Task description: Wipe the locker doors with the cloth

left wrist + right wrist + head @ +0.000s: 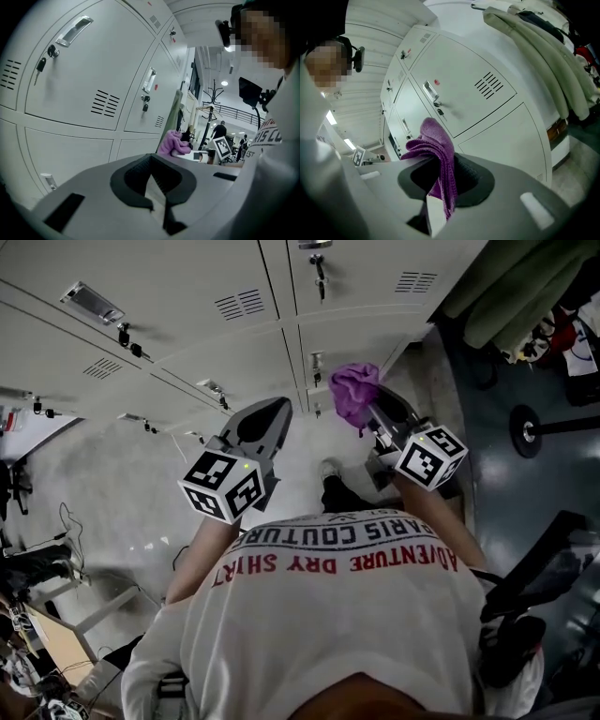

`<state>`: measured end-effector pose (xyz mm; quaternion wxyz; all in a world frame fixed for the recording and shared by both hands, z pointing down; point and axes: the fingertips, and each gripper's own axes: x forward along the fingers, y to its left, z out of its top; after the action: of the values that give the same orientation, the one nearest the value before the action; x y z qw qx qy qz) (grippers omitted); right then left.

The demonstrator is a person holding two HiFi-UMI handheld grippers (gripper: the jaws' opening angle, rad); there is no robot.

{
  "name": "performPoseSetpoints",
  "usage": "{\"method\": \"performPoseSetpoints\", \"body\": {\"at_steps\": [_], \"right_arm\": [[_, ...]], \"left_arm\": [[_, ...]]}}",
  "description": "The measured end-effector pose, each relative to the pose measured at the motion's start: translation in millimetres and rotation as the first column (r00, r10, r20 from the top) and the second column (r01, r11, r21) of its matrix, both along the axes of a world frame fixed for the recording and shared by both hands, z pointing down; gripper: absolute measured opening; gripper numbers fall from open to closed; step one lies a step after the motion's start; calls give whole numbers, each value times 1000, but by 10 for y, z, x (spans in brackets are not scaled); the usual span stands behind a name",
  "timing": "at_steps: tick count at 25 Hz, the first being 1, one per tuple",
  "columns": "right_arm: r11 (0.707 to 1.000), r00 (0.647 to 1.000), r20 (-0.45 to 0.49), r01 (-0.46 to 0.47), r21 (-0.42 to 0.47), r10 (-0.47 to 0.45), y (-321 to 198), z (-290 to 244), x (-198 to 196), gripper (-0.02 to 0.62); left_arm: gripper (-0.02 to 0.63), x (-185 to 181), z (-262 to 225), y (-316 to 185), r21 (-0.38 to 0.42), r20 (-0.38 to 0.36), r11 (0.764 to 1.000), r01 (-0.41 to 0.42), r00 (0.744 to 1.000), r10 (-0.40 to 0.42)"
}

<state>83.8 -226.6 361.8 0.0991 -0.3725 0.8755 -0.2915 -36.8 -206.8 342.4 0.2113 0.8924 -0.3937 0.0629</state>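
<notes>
the right tool (384, 409) (440, 187) is gripping a purple knitted cloth (353, 390) (436, 145), its jaws closing on the folded fabric. the top of the cloth is bunching up above the jaws and a strip is hanging down between them. the cloth is sitting close in front of the pale grey metal locker doors (206, 343) (468, 89), near a seam between two doors; whether it is touching the metal cannot be told. the left tool (265, 418) (154, 183) is holding its jaws together with nothing between them, and it is pointing at the same bank of locker doors (93, 75), just beside the right tool. from the left gripper view the cloth (173, 143) is showing beyond the jaws. small dark keys (41, 63) are hanging from the door locks. pale green-beige coats (543, 42) are hanging to the right of the lockers. the person's white printed t-shirt (347, 615) is filling the lower part of the head view, above a grey floor (112, 484).
</notes>
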Motion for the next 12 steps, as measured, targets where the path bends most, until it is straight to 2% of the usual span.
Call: {"method": "performPoseSetpoints", "body": {"at_steps": [7, 12], "right_arm": [[998, 999, -10, 31, 48, -30, -356, 33, -203, 77], [998, 999, -41, 23, 67, -20, -692, 267, -347, 77]], "left_arm": [[0, -175, 23, -126, -5, 12, 999, 50, 999, -50], [0, -321, 69, -205, -19, 25, 996, 90, 996, -90]]}}
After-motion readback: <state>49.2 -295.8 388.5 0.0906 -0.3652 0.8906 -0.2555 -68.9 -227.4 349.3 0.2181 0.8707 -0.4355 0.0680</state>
